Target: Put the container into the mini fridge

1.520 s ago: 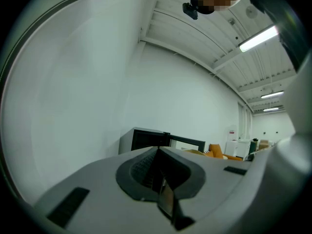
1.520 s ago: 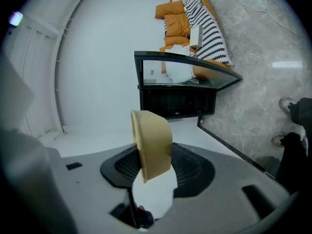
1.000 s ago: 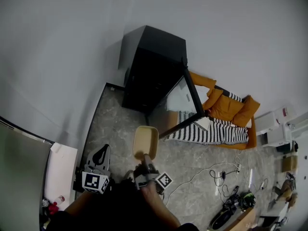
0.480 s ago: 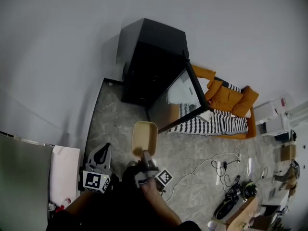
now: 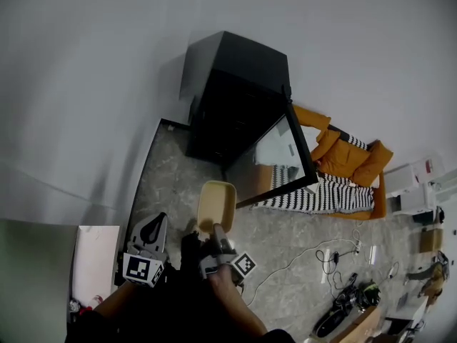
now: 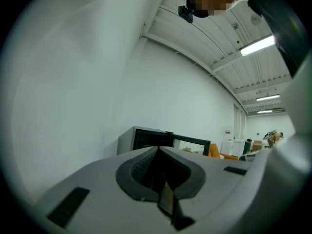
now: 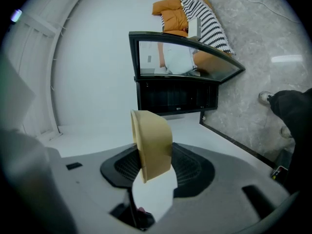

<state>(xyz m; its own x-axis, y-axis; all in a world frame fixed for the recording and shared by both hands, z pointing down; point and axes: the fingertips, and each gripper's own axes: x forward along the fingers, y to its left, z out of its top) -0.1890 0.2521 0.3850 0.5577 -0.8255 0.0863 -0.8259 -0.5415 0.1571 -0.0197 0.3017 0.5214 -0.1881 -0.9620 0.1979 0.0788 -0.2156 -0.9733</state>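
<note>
Right gripper [image 5: 214,229] [image 7: 156,168]: jaws pinching 1 end of the container, which juts out past them toward the mini fridge.
Container [image 5: 216,206] [image 7: 152,145]: a tan, round-cornered tub held in the air over the floor, just short of the fridge's open front and not inside it. The head view shows its hollow side facing up.
Left gripper [image 5: 150,224] [image 6: 157,150]: jaws pressed together with nothing between them. It is held level at the person's left, apart from the container.
Mini fridge [image 5: 239,98] [image 6: 146,140] [image 7: 175,99]: a black box standing against the white wall, its inside dark.
Fridge door [image 5: 275,159] [image 7: 180,57]: a glass panel in a black frame, swung wide open toward the sofa side.
Floor [image 5: 171,170]: grey and marbled, with a dark edge strip along the wall.
Sofa [image 5: 343,159]: orange, well to the right of the fridge, with a black and white striped blanket [image 5: 321,195] spread over it.
Cables [image 5: 314,252]: white leads trailing over the floor, to the right of the grippers.
Marker cubes: 1 on each gripper, left [image 5: 140,269] and right [image 5: 243,266].
</note>
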